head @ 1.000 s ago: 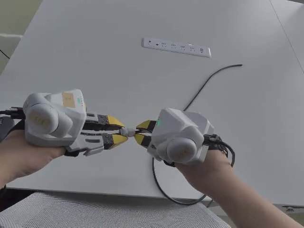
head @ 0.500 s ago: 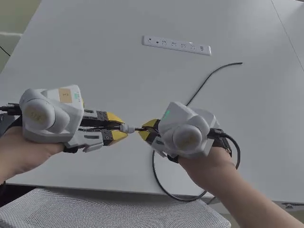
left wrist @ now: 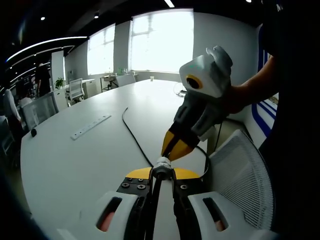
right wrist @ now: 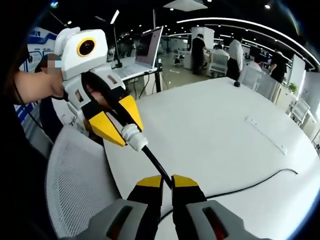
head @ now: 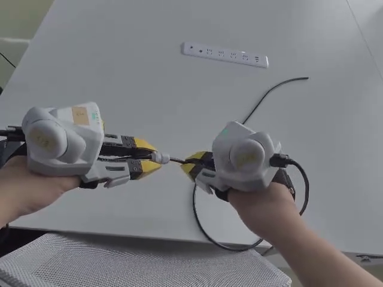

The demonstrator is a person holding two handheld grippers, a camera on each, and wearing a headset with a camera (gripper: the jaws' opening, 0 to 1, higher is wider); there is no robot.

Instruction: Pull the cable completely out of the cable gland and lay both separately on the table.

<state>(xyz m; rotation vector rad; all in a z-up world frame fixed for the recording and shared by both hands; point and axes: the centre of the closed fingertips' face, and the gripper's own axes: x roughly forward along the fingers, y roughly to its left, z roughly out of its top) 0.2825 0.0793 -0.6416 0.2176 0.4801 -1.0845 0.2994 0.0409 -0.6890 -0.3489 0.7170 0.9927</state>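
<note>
Above the near edge of the white table (head: 119, 72), my left gripper (head: 154, 159) is shut on the white cable gland (head: 160, 158). A short stretch of black cable (head: 176, 160) runs from the gland to my right gripper (head: 189, 165), which is shut on the cable. In the left gripper view the gland (left wrist: 162, 166) sits between my yellow jaws, with the right gripper (left wrist: 176, 148) just beyond. In the right gripper view the cable (right wrist: 155, 165) leads from my jaws up to the gland (right wrist: 132, 135). The rest of the cable (head: 269, 92) loops off the table edge and lies across the table.
A white power strip (head: 225, 55) lies at the far middle of the table. A mesh chair (head: 119, 263) stands under the near edge. Office desks and several people (right wrist: 235, 55) are in the background.
My right gripper has moved to the right, away from the left one. The gap between the two has widened, and a bare stretch of black cable now shows past the gland.
</note>
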